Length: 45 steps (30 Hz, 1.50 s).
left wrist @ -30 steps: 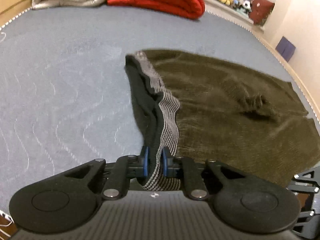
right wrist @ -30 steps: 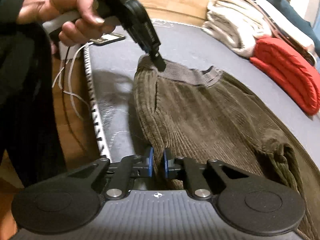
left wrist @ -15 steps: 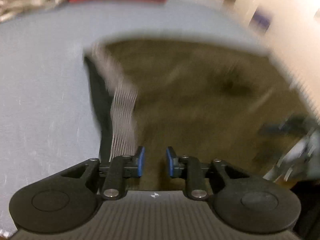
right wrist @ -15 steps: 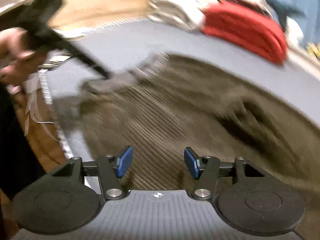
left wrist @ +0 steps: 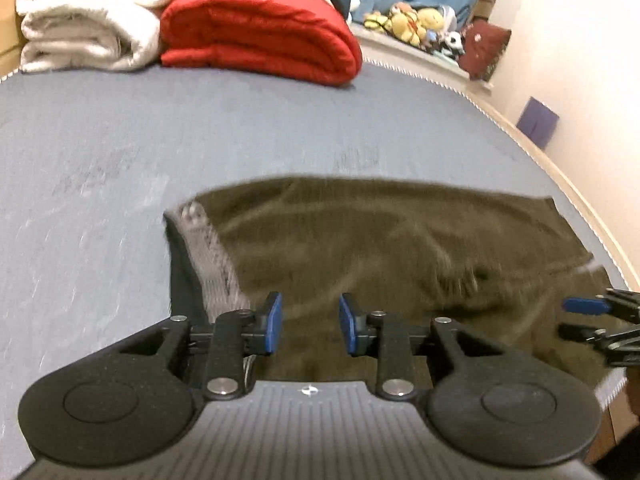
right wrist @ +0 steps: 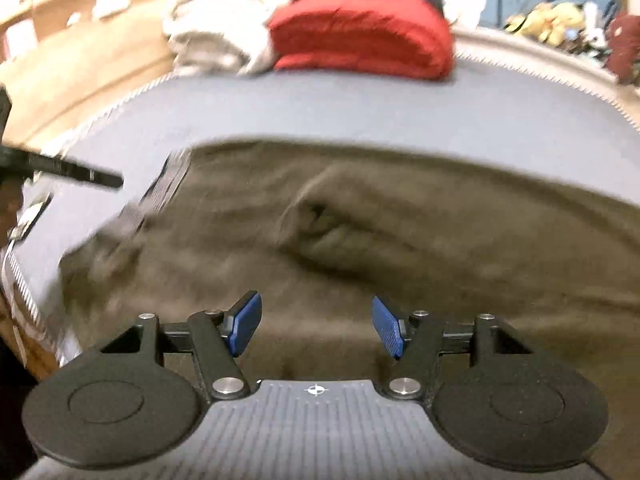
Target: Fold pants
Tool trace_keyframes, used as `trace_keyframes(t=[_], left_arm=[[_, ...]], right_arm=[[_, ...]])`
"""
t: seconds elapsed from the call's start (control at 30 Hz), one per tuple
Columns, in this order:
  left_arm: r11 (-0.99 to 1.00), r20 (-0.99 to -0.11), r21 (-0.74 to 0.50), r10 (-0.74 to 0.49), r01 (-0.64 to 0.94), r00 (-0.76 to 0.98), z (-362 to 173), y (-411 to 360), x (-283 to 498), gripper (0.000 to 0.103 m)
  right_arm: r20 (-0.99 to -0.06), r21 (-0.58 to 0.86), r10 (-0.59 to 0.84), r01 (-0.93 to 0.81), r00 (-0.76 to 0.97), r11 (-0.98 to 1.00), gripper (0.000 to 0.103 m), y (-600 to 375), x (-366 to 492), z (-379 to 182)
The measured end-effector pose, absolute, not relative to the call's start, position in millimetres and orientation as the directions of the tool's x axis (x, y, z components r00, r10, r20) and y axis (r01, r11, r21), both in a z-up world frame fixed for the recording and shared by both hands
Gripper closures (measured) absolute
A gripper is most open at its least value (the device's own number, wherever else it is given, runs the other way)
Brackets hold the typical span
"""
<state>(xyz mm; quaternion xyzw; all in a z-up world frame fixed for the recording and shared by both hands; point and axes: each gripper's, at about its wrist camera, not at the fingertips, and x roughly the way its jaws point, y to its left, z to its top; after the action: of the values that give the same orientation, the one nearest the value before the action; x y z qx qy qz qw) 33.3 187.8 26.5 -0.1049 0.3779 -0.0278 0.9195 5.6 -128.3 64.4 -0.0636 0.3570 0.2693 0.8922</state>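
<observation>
The bed (left wrist: 280, 128), a broad grey-blue mattress, carries everything, and its far edge holds a folded red blanket (left wrist: 260, 28) beside a rolled cream blanket (left wrist: 84, 20), well apart from the work so the middle is free for folding. The olive corduroy pants (left wrist: 380, 240) lie flat along the near edge of the bed, reaching toward its right-hand edge, with the ribbed grey waistband (left wrist: 212, 252) at their left end; a rumpled hump (right wrist: 320, 220) rises in the cloth, which suggests a fold was just laid and needs smoothing. The left claw (left wrist: 308, 322) hangs above the pants just beside the waistband, jaws opening and nothing between the blue pads (left wrist: 273, 320). The right claw (right wrist: 316, 326) hangs over the middle of the pants, jaws opening wider, likewise empty. Both appear released so the fabric can settle, likely ahead of a fresh grasp for the next fold.
</observation>
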Motion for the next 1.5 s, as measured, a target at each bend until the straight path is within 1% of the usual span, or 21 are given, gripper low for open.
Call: trace_keyframes(t=[0.07,0.17,0.27,0.33,0.37,0.47,0.5,0.57,0.63,0.73,0.77,0.8,0.83,0.87,0.9,0.93,1.03,1.17,1.33,1.43,1.5], left_arm=[[0.979,-0.675,-0.198,-0.107,-0.040,0.730,27,184,55,0.069],[0.990,-0.659,-0.127,-0.032,-0.069,0.752,24,184,92,0.069],[0.995,-0.642,-0.043,0.042,-0.091,0.766,16,189,133,0.069],[0.996,-0.637,-0.008,0.063,-0.088,0.768,4,192,158,0.069],[0.997,-0.638,-0.004,0.058,-0.079,0.768,-3,194,168,0.065],[0.999,-0.629,0.037,0.045,-0.028,0.776,-26,195,193,0.045],[0.998,-0.623,0.063,0.048,-0.011,0.780,-33,194,199,0.041],[0.992,-0.618,0.120,0.050,0.031,0.785,-43,191,211,0.040],[0.989,-0.624,0.142,0.061,0.036,0.779,-52,192,221,0.033],[0.997,-0.656,0.074,0.025,0.031,0.754,-62,204,232,0.032],[0.999,-0.676,0.037,-0.002,0.037,0.737,-67,207,235,0.034],[0.999,-0.692,0.019,-0.017,0.041,0.722,-72,209,237,0.046],[0.999,-0.703,0.008,-0.032,0.053,0.710,-76,209,238,0.053],[0.997,-0.701,-0.005,-0.055,0.072,0.711,-77,208,238,0.066],[0.996,-0.700,-0.011,-0.067,0.083,0.711,-75,207,238,0.084],[0.997,-0.702,0.013,-0.049,0.082,0.711,-71,205,237,0.089],[0.995,-0.673,0.031,-0.052,0.099,0.738,-51,203,226,0.092],[0.985,-0.598,0.085,-0.070,0.150,0.798,-2,187,187,0.092],[0.941,-0.520,0.158,-0.178,0.298,0.835,55,150,96,0.093],[0.895,-0.516,0.163,-0.280,0.414,0.809,63,131,20,0.096],[0.848,-0.555,0.162,-0.344,0.504,0.757,49,126,-29,0.097]], right_arm=[[-0.647,0.092,0.432,-0.498,0.629,0.863,0.039,-143,18,80],[-0.612,0.089,0.409,-0.455,0.677,0.886,0.036,-164,34,98],[-0.609,0.068,0.355,-0.400,0.709,0.914,0.036,-186,48,103],[-0.620,0.099,0.322,-0.336,0.715,0.937,0.036,-200,59,98],[-0.633,0.120,0.305,-0.299,0.712,0.947,0.036,-208,64,97],[-0.656,0.178,0.294,-0.237,0.695,0.955,0.036,-225,76,90],[-0.661,0.191,0.292,-0.222,0.691,0.956,0.036,-230,78,88],[-0.665,0.209,0.289,-0.201,0.688,0.957,0.036,-236,79,87],[-0.665,0.215,0.286,-0.189,0.690,0.958,0.036,-238,78,88],[-0.659,0.215,0.279,-0.179,0.699,0.960,0.036,-241,78,92],[-0.658,0.217,0.277,-0.176,0.701,0.960,0.036,-243,78,93],[-0.657,0.219,0.274,-0.170,0.703,0.961,0.036,-246,77,94],[-0.658,0.219,0.268,-0.162,0.704,0.962,0.036,-248,77,93],[-0.660,0.219,0.262,-0.154,0.704,0.964,0.036,-250,77,93],[-0.663,0.218,0.257,-0.147,0.703,0.965,0.036,-252,76,93],[-0.664,0.219,0.253,-0.141,0.704,0.966,0.036,-254,76,93],[-0.661,0.209,0.232,-0.122,0.713,0.970,0.036,-262,73,96],[-0.650,0.195,0.179,-0.066,0.739,0.979,0.036,-280,69,99],[-0.637,0.201,0.082,0.062,0.767,0.978,0.036,-318,66,96],[-0.622,0.245,0.034,0.153,0.782,0.957,0.036,-348,61,83],[-0.626,0.290,0.008,0.223,0.780,0.931,0.036,-370,56,72]])
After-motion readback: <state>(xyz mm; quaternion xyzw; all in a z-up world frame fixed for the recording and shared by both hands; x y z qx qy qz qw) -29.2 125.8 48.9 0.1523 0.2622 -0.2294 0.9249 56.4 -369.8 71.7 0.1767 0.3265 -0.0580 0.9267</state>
